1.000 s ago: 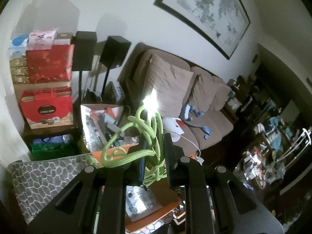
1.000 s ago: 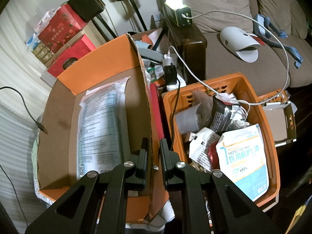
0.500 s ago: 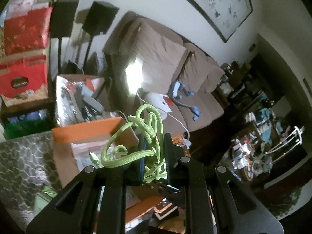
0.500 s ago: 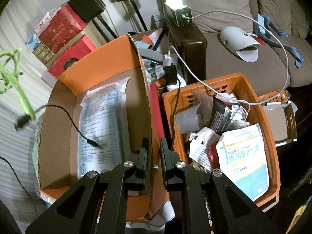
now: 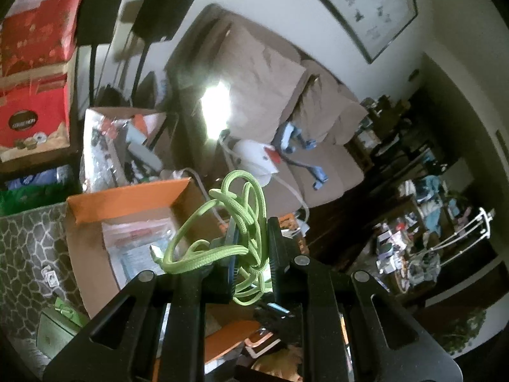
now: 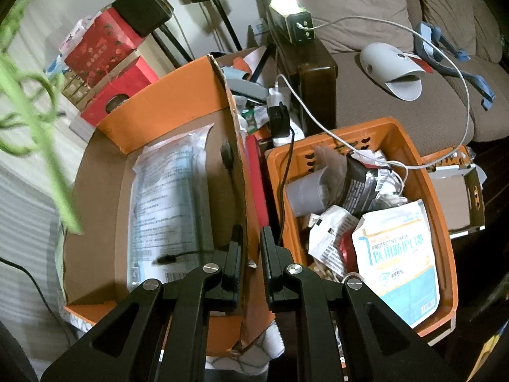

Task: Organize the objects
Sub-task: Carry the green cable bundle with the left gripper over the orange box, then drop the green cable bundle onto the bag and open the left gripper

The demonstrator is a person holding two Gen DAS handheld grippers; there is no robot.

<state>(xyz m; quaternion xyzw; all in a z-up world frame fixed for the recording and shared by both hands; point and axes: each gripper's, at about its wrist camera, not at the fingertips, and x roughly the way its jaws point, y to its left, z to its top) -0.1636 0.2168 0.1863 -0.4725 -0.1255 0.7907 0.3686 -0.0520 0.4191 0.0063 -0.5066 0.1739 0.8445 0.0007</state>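
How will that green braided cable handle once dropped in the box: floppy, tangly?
Probably floppy: the green braided cable droops in loose loops from the left claw. Likely light. Its loops may snag the cardboard box wall.

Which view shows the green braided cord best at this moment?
The left wrist view. The green cord sits in sharp focus, bunched in loops between the left gripper fingers, which are shut on it. The right wrist view catches only a blurred strand at its left edge, beside the cardboard box.
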